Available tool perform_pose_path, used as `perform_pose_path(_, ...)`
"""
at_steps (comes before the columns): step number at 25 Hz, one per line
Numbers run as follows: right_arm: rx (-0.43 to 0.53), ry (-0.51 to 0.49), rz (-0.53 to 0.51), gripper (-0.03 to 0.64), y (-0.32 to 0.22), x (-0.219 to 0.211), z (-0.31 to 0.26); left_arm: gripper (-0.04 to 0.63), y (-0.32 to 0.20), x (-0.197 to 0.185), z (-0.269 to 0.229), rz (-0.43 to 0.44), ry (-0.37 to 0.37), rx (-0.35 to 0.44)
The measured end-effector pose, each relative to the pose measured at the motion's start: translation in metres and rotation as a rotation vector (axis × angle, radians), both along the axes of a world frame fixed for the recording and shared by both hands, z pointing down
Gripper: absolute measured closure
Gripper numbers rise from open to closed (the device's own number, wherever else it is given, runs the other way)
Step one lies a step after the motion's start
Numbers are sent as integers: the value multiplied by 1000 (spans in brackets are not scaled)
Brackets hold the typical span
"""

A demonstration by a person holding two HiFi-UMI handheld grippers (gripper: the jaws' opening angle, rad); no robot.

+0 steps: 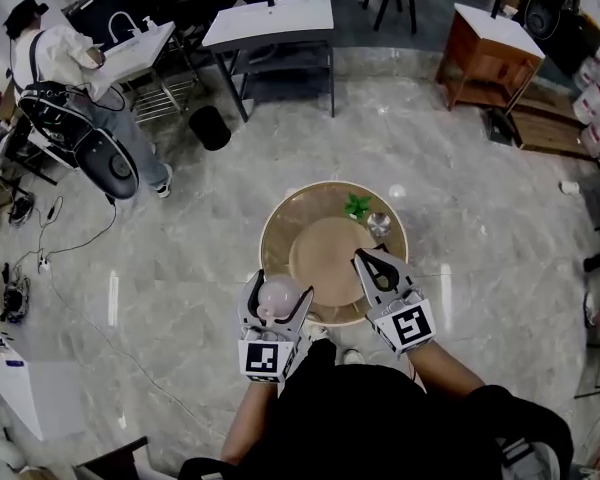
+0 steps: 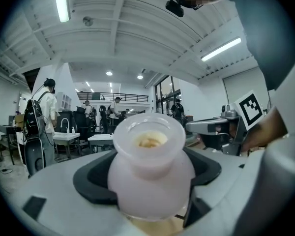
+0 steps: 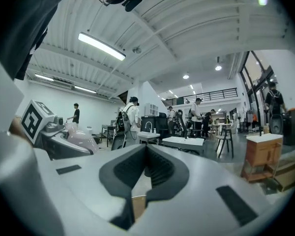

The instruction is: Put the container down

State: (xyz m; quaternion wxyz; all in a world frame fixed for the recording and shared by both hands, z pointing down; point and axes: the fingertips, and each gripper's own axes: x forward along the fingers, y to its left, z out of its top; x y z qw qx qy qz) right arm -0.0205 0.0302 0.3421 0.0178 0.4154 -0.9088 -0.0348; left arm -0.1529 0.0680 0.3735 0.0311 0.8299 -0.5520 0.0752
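A pale pink, round-bodied container [image 1: 277, 293] with a wide open mouth sits between the jaws of my left gripper [image 1: 276, 304], which is shut on its body. In the left gripper view the container [image 2: 152, 166] fills the middle, upright, with something yellowish inside. It hangs at the near left edge of the round wooden table [image 1: 278, 220]. My right gripper [image 1: 368, 259] is over the table's near right part, its jaws shut with nothing between them [image 3: 146, 157]. The right gripper view shows the container [image 3: 81, 137] off to the left.
On the table's far side lie a small green item [image 1: 357, 205] and a clear glass [image 1: 379, 224]. A person with a backpack [image 1: 55, 63] stands far left. White tables [image 1: 270, 20], a black bin [image 1: 210, 127] and a wooden cabinet [image 1: 488, 56] stand beyond.
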Motion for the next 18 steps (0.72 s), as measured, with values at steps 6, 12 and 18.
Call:
perform_pose_path(6, -40, 12, 74, 617, -45, -10, 7, 186, -55, -14, 20, 77, 6, -46)
perform_pose_path(12, -12, 145, 66, 617, -63, -8, 14, 186, -97, 0, 50, 194, 7, -84)
perform_pose_path(18, -84, 87, 59, 617, -79, 1, 35, 186, -128, 34, 77, 262, -9, -122)
